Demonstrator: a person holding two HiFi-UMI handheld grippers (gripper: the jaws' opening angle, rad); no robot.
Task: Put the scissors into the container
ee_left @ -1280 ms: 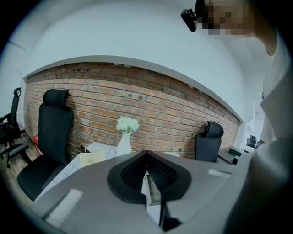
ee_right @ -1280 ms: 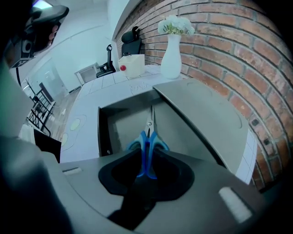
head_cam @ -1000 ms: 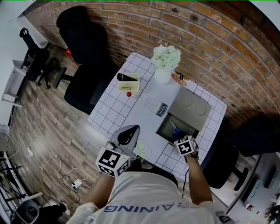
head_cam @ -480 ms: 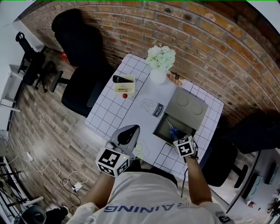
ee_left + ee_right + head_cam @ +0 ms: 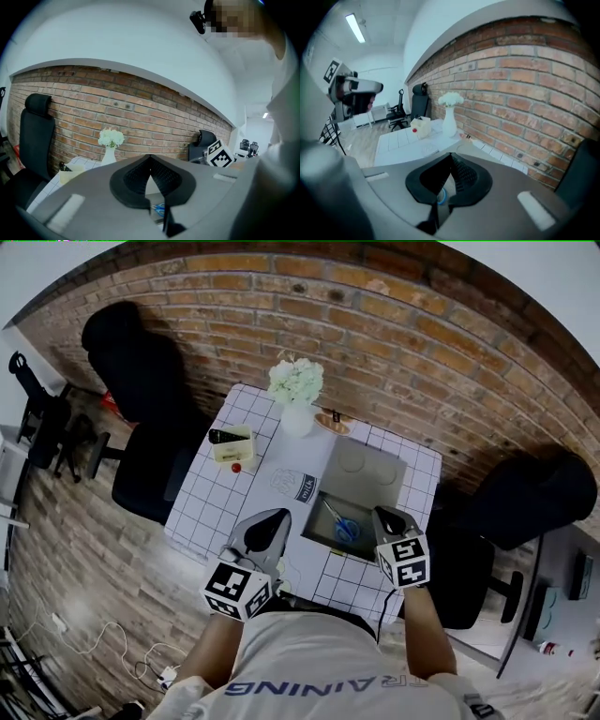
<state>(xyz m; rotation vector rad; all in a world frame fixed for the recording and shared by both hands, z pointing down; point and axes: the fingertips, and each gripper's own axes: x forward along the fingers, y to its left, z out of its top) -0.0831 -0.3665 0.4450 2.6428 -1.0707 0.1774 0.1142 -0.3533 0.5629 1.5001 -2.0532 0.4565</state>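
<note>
The blue-handled scissors (image 5: 341,526) lie inside the open grey container (image 5: 317,532) on the white gridded table (image 5: 216,502); no gripper touches them. My right gripper (image 5: 383,513) hovers just right of the container, its jaws shut and empty. In the right gripper view the right gripper (image 5: 451,155) shows a bit of blue below its closed tips. My left gripper (image 5: 277,515) hangs left of the container, shut on nothing. Below the left gripper (image 5: 150,157) the scissors (image 5: 159,207) peek out.
The container's lid (image 5: 367,465) lies flipped back behind it. A vase of white flowers (image 5: 296,395), a small dish (image 5: 330,421), a cream box (image 5: 232,443), a red ball (image 5: 236,467) and a milk card (image 5: 295,486) share the table. Black chairs (image 5: 141,371) (image 5: 525,502) flank it.
My right gripper has drawn back from over the container to its right side, and the scissors now lie free inside. The head view has shifted; the left gripper stays put.
</note>
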